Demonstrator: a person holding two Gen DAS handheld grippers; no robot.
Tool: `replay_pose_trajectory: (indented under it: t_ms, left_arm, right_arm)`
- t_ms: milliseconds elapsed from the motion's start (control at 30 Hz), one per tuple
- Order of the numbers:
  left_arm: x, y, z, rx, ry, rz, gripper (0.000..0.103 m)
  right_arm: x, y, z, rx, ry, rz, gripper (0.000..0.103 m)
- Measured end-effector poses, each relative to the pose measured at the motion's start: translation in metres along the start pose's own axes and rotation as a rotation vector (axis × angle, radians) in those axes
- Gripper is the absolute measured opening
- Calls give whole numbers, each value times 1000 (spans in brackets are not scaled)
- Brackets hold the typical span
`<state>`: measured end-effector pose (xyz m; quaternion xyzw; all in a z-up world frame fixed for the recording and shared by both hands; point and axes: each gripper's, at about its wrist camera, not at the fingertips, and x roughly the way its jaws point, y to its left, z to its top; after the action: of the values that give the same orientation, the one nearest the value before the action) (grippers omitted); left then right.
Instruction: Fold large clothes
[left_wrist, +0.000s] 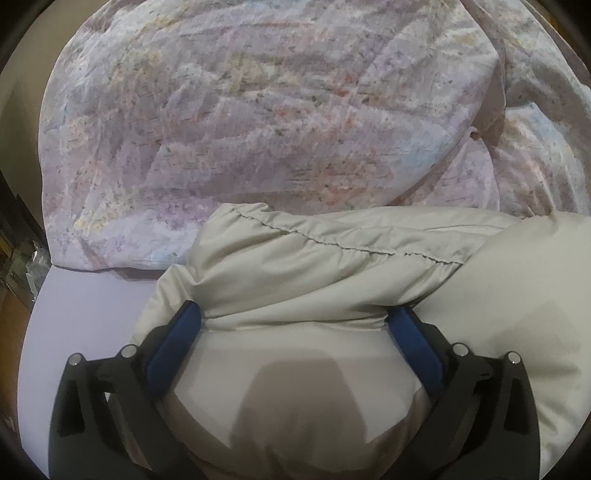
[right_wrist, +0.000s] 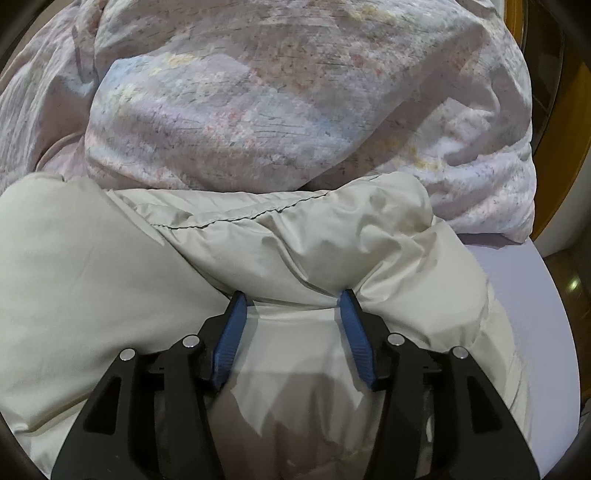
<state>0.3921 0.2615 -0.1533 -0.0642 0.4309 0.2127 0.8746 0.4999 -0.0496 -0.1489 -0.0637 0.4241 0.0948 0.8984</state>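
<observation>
Left hand-held gripper (left_wrist: 295, 317): spread wide, jaws on either side of a bunched fold of the beige padded jacket (left_wrist: 332, 266), not clamping. Right hand-held gripper (right_wrist: 291, 306): about half open, astride another fold, likewise not pinching. Jacket lying on a lilac bed sheet (left_wrist: 85, 295), in front of a floral duvet (left_wrist: 258, 110). Probably partly folded; flattening left. No readable label or brand.

Lilac bed sheet (left_wrist: 85, 295), beige jacket (left_wrist: 295, 280), floral duvet (left_wrist: 258, 110)

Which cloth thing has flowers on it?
The floral quilt piled at the back has them. The beige jacket in front, under both grippers, is plain with just a stitched seam.
</observation>
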Motion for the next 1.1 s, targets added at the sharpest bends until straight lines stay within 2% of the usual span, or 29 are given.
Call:
replay_pose_trajectory:
  t_ms: [133,233,367,533,767,800,1100]
  left_arm:
    - [4,0,-2,3,-10,1,101]
    - [4,1,-1,-4,-12,-11,101]
    - [10,2,0,-15,-16,-30,101]
    - [14,4,0,-28,-28,-39,101]
    - [12,4,-1,-40,-31,-42,101]
    - [13,4,-1,-41,-30,-42,101]
    - [20,5,-1,-43,-20,-40,101]
  right_arm:
    - [-10,-22,4,19,-33,-49,54]
    - [-2,-37,3,41,-22,-59,54]
    - [3,-52,-4,40,-24,-57,62]
    - [5,-54,-8,32,-47,-79,66]
    - [14,-68,-1,47,-30,-45,68]
    - [24,-83,1,48,-27,-43,68]
    - [25,-79,-1,55,-16,-29,68]
